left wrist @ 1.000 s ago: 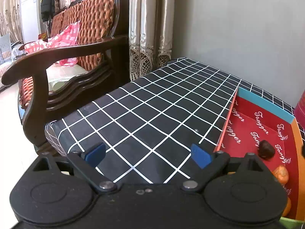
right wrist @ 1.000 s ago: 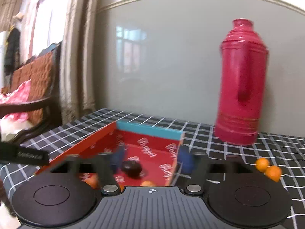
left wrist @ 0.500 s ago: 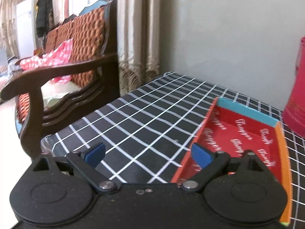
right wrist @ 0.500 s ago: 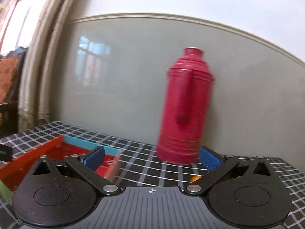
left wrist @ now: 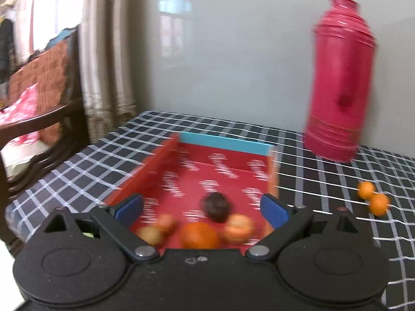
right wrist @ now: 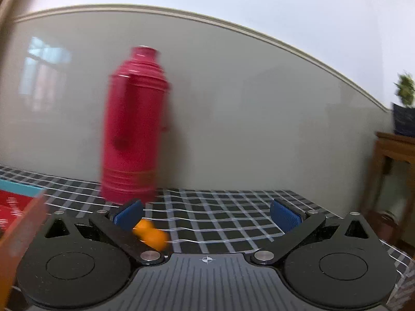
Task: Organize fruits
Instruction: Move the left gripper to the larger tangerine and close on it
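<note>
Left hand-held gripper point(left wrist: 201, 207): released, above red tray point(left wrist: 155, 167) holding fruit.
Right hand-held gripper point(right wrist: 206, 213): released, oranges point(right wrist: 151, 234) beside it.

— Looks like a home, a living room most likely.
— Judging by what?
— Carved dark-wood armchair point(left wrist: 39, 119) at the left edge of the left wrist view, with quilted brown upholstery and a pink checked cloth point(left wrist: 18, 108) lying on it.
— Anything else?
— Long beige curtains point(left wrist: 106, 51) beside it, upper left. Black tablecloth with a white grid point(left wrist: 77, 171) over the table. Tall red thermos flask point(left wrist: 339, 77) standing against a plain grey wall, upper right.
— And in the right wrist view?
— Wooden side table point(right wrist: 389, 171) at the right edge, with a potted plant point(right wrist: 404, 108) on top. Pale moulding strip point(right wrist: 233, 29) running along the wall.
</note>
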Demonstrator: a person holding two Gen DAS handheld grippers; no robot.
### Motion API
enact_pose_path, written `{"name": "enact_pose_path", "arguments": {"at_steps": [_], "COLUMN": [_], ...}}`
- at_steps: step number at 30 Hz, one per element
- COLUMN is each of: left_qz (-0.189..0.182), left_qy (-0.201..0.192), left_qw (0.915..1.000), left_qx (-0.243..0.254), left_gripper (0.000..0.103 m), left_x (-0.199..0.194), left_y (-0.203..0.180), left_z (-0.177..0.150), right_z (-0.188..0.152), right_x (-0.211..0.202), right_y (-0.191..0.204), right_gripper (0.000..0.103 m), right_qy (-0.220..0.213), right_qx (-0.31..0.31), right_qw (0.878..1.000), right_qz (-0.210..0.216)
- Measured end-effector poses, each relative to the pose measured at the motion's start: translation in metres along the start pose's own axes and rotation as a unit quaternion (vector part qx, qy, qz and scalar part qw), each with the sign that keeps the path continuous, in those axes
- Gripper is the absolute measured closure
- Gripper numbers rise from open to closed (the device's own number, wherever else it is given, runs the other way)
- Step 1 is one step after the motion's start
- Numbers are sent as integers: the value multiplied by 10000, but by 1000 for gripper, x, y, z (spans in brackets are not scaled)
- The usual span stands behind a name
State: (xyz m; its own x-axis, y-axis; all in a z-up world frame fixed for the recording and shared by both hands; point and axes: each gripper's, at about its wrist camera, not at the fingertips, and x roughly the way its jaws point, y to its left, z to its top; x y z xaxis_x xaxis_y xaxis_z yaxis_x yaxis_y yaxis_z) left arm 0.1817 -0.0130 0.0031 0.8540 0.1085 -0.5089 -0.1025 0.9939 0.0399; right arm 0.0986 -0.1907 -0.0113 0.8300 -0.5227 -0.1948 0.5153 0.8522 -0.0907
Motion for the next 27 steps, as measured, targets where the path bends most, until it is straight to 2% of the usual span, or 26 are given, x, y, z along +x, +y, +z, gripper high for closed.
{"name": "enact_pose_path", "arguments": {"at_steps": [6,15,20,22,27], "left_qz": [-563,-1282,-1339,-1247,-889], "left_qy": [-10,-109,-112,-107,-44], "left_qw": [9974,9847,9820,9831,9881], "left_qx": [453,1175,1324,1337,1256], "left_gripper": [12,16,18,22,25], "left_x": [3,-2,7,13,31], "left_y": [-62,-145,-182,-192,-214], "left_z": [-11,-35,-38,-37,-32], "right_z": [-5,-15,-16,-16,-18], "right_x": [1,2,6,6,11], "right_y": [-38,-91,-115,-121,-130], "right_gripper": [0,0,0,0,0], "right_qy": [39,79,243,280,406], "right_qx": [168,199,457,469,511], "right_qw": [9990,9938,9917,9914,9913], "right_qz": [-418,-1094,-1175,-1193,-1140]}}
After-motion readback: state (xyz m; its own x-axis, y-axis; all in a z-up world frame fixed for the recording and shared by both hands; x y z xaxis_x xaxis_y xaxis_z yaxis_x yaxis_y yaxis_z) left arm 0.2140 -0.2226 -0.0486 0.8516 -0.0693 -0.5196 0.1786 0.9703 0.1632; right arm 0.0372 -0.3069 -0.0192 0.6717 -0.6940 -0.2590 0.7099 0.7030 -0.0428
